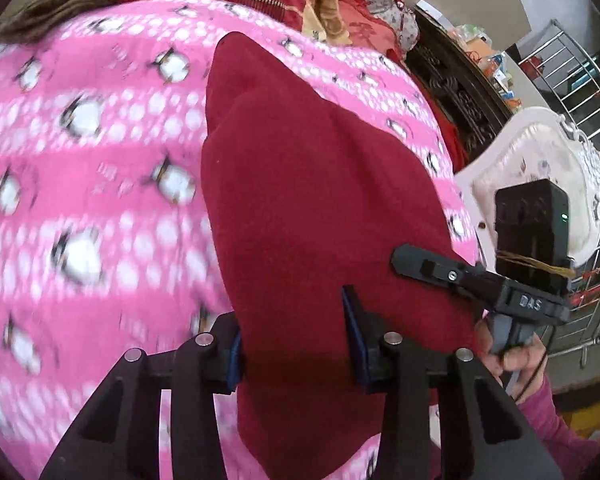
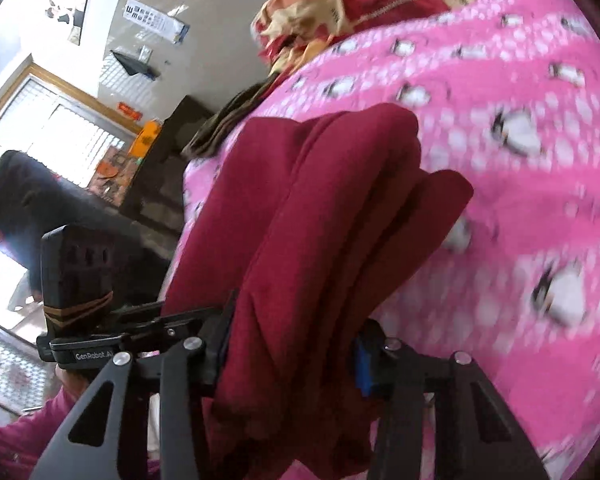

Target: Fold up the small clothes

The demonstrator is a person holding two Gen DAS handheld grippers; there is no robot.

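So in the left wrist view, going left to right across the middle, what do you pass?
Pink penguin-print blanket → dark red garment → right gripper → white ornate chair back → metal rack.

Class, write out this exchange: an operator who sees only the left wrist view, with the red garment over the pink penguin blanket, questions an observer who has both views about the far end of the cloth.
Operator: From here I cannot see between the jaws on the right. Is cloth there?
Observer: Yes. In the right wrist view the red garment fills the gap between the jaws of the right gripper.
Operator: Is it flat or bunched at that end?
Observer: Bunched. It runs away from the jaws in several long folds, lying over the pink blanket.
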